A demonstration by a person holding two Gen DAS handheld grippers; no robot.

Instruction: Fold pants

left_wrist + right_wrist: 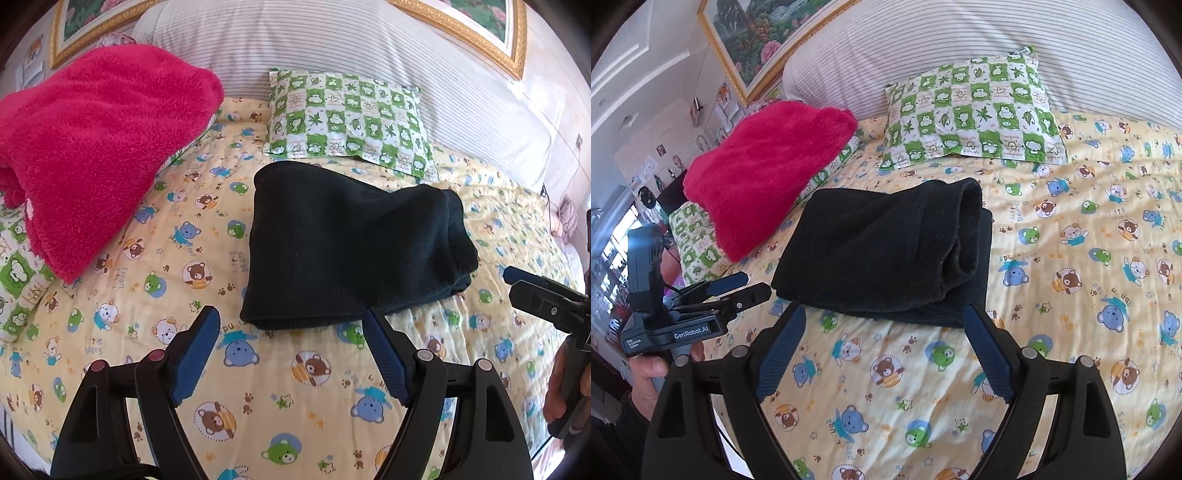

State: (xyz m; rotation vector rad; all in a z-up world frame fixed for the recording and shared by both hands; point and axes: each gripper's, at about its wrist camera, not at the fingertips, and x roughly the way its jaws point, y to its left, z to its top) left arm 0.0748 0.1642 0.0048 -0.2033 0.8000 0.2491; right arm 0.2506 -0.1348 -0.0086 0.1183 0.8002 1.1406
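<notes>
The black pants (343, 251) lie folded into a thick bundle on the yellow bear-print bedspread (258, 387). In the right wrist view the same pants (886, 254) show stacked layers, with a rolled edge on their right side. My left gripper (290, 319) hovers just in front of the bundle's near edge, jaws wide apart and nothing between them. My right gripper (884, 317) also stands open and empty, just short of the bundle. The left gripper (746, 282) shows at the left of the right wrist view, held by a hand.
A fluffy pink blanket (92, 147) is heaped at the left on a green-checked pillow (22, 280). Another green-checked pillow (347, 118) lies behind the pants, against a long striped bolster (332, 40). Framed pictures (764, 33) hang on the wall.
</notes>
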